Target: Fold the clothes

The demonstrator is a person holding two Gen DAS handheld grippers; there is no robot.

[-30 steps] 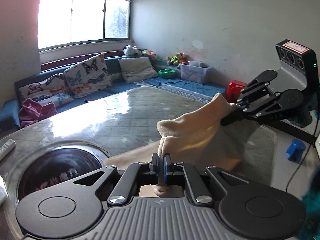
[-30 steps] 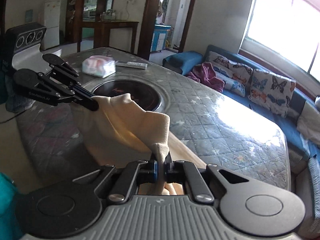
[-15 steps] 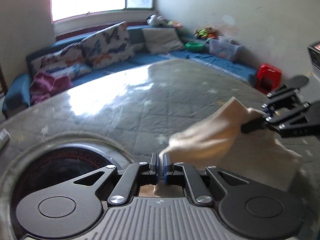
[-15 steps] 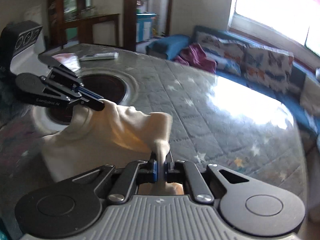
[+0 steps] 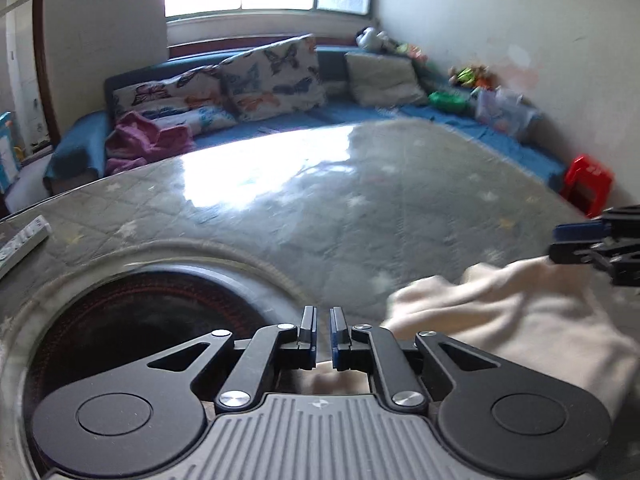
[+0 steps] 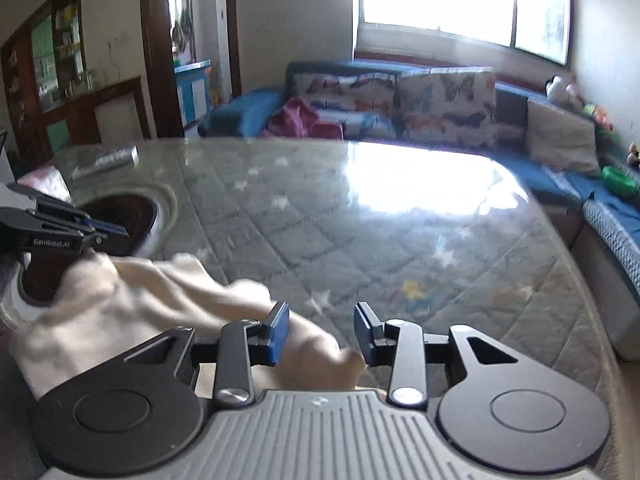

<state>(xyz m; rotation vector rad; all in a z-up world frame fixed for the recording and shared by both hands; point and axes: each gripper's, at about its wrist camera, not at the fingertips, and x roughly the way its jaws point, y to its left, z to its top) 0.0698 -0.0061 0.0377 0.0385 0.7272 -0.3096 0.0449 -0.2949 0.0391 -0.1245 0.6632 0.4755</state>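
My landmark is the round dark glass cooktop (image 5: 132,344) sunk into the quilted grey star-print table cover (image 5: 360,216). I see nothing lying in that recess, though the left rim of the cream knitted garment (image 6: 120,312) drapes just over its edge in the right wrist view. A clear plastic storage box (image 5: 502,112) stands far beyond the cooktop by the wall; its contents are too blurred for me to name.

My left gripper (image 5: 323,330) hangs over the near rim of the cooktop, its blue pads parted by a thin slit and just starting to spread. Nothing sits between the tips; a bit of cream cloth shows lower down behind them, and I cannot tell whether it touches. My right gripper (image 6: 322,330), on the far side of the garment from the cooktop, is opening, jaws clearly apart, with a hump of the cloth lying loose between them and not pinched.

1 second ago both grippers were clamped on the garment's corners and carried it raised off the table. Now it lies slumped on the cover just right of the cooktop, released from both.
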